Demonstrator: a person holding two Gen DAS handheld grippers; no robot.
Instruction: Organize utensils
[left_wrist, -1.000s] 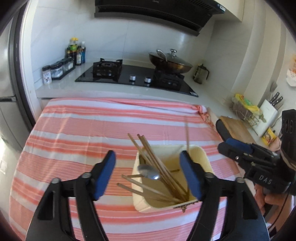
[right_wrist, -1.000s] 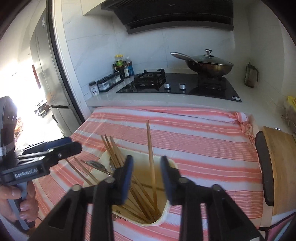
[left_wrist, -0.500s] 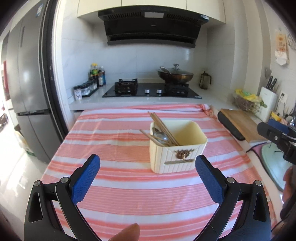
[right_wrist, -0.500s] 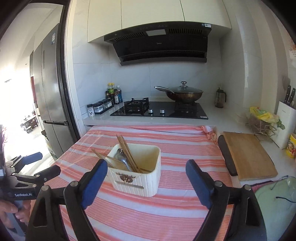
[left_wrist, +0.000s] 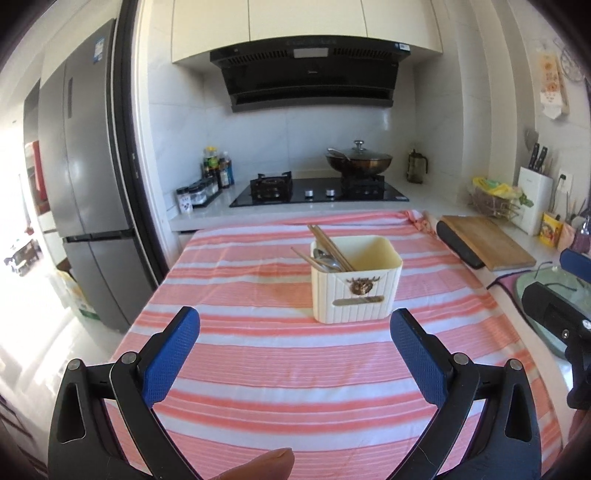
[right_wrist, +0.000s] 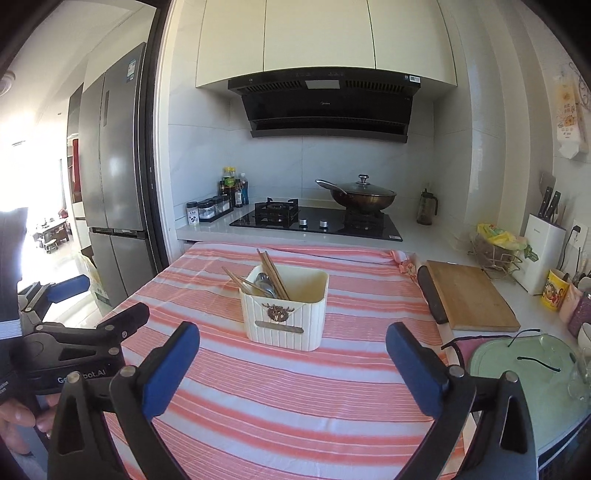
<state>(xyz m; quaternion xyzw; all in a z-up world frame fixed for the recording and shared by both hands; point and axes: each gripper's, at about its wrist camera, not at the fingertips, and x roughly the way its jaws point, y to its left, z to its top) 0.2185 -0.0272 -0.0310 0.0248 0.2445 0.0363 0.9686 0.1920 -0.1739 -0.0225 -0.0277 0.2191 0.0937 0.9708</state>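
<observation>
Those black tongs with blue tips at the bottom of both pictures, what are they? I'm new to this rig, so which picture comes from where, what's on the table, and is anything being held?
They are hand-held grippers, one in each of a person's hands, each with a fisheye camera looking forward along its two fingers. One picture looks out from the left gripper, the other from the right gripper; each gripper also shows at the edge of the other's picture. Both have their jaws wide apart, the right's having just been opening, and nothing is between them, so nothing is held. On the striped tablecloth stands a cream utensil holder with wooden chopsticks and metal spoons leaning in its left side. A wooden cutting board lies on the counter to the right.
</observation>
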